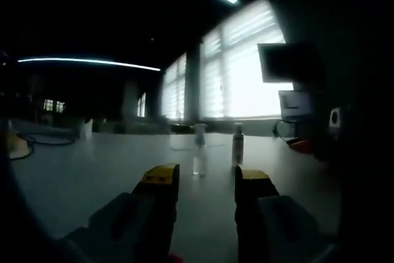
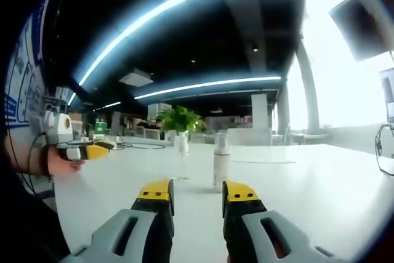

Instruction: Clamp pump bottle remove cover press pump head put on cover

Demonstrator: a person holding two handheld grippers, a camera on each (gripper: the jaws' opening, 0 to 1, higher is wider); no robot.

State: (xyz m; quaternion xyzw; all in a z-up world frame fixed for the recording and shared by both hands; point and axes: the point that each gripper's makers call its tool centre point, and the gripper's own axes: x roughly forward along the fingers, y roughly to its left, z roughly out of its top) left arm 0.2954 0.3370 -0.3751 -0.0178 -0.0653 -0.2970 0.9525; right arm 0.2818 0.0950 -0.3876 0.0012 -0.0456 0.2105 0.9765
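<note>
A big open office, dim under long ceiling light strips, bright blinds along one side. On the pale tabletop (image 2: pixel 295 195) stands the pump bottle (image 2: pixel 221 159), upright, with a clear cover (image 2: pixel 182 145) standing just beside it to its left. The right gripper (image 2: pixel 196 194) sits low before them, jaws apart and holding nothing. The left gripper (image 1: pixel 206 180) is also parted and empty, bottle ahead of it. A potted plant (image 2: pixel 178 119) sits behind

Dim, backlit by windows (image 1: pixel 246 66); fisheye warp
</note>
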